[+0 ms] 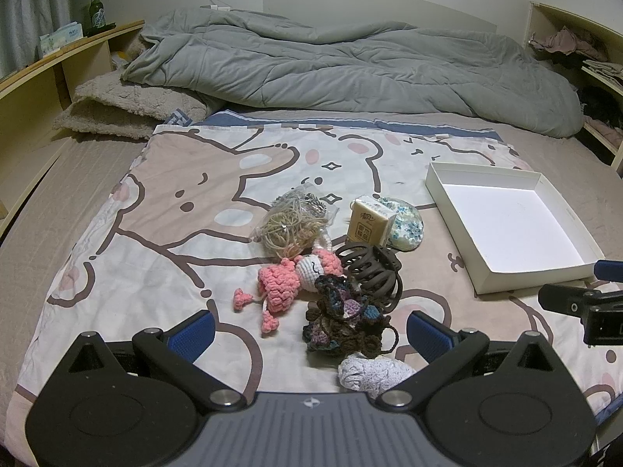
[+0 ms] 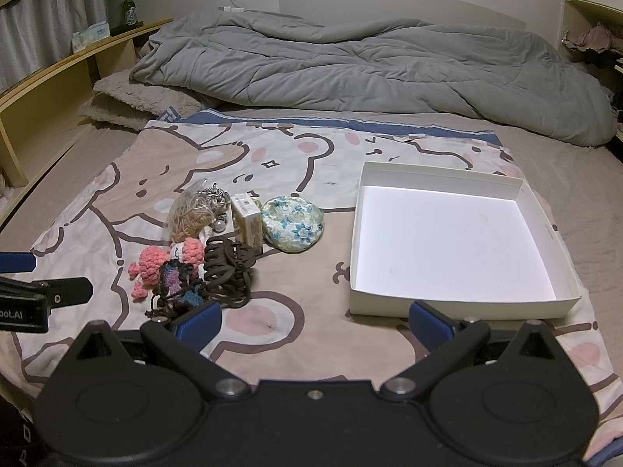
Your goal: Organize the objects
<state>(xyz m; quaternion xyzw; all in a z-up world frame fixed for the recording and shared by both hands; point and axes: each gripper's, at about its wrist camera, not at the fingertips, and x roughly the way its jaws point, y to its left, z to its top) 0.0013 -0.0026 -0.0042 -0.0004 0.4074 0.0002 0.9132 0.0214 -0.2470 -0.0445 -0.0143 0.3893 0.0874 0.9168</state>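
Left wrist view shows both the left gripper and right gripper released and empty, small clutter heaped beside the empty white cardboard tray, likely its destination.

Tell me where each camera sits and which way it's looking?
Left wrist: sits on the left claw, tilted down at the pile with the pink crochet doll; both open fingers show, and the right claw's tip pokes in.
Right wrist: sits on the right claw, tilted down at the white box; both open fingers show, and the left claw's tip pokes in.
Shared: doll, box, grey duvet.
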